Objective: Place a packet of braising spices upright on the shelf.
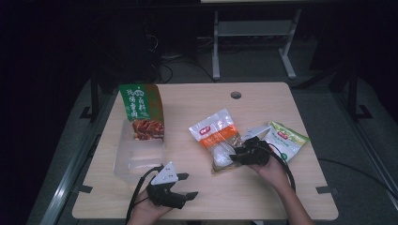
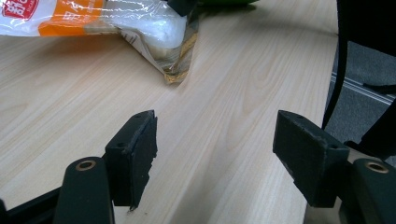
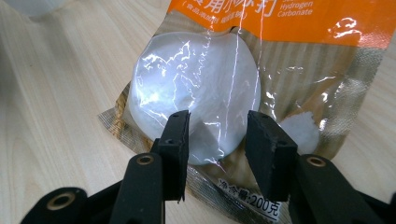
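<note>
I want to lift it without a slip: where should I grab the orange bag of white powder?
Grip the orange bag at its flat bottom seam, coming from the near edge; the powder lump above is rounded and bulging, so fingers may slide off it.

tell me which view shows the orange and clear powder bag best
The right gripper view: the powder bag lies close up, white lump and printed text clear. The high view shows it whole but small; the left gripper view catches its lower corner.
</note>
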A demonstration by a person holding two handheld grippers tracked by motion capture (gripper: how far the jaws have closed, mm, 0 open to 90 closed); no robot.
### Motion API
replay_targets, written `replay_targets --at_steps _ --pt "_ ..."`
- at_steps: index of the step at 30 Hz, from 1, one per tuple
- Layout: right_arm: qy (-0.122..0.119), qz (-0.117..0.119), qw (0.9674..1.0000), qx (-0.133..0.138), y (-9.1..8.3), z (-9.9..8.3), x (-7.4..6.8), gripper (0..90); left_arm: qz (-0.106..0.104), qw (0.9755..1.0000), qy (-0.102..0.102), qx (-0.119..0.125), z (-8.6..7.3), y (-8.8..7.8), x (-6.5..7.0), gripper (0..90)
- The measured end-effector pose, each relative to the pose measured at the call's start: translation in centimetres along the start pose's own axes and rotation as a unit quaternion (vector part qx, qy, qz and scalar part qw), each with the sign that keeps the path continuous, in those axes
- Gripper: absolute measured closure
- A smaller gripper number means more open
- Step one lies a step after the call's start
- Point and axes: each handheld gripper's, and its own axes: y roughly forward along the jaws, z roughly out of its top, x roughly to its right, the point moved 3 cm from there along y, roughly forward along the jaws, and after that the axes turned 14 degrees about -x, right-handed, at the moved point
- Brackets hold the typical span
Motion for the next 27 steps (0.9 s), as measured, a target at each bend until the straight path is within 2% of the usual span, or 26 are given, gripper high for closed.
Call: replay_targets --at_steps 7,8,12,18,23,27 --pt "-0.006 0.005 0.9999 -0.01 0.1 0.4 -0.4 58.5 0.002 1.0 0.0 -0.001 0.0 0.0 -0.1 30.4" --pt "0.003 0.016 0.9999 -0.001 0.1 0.6 -0.3 58.0 0.002 1.0 -0.001 -0.001 0.0 -0.1 -0.1 30.4" --pt "0.008 0.012 0.9999 0.006 0.4 1.2 -0.1 56.5 0.002 1.0 -0.002 0.0 -0.1 -0.2 -0.2 30.4" --pt "0.002 0.004 1.0 -0.002 0.7 1.4 -0.7 61.3 0.003 1.0 -0.002 0.001 0.0 -0.2 -0.2 30.5" --pt "0.008 0.013 0.9999 0.0 0.7 1.1 -1.0 62.9 0.005 1.0 -0.004 0.003 0.0 -0.2 -0.2 30.5" --pt "0.003 0.011 0.9999 -0.003 0.7 1.1 -1.5 63.8 0.005 1.0 -0.003 0.002 0.0 -0.2 -0.3 30.6"
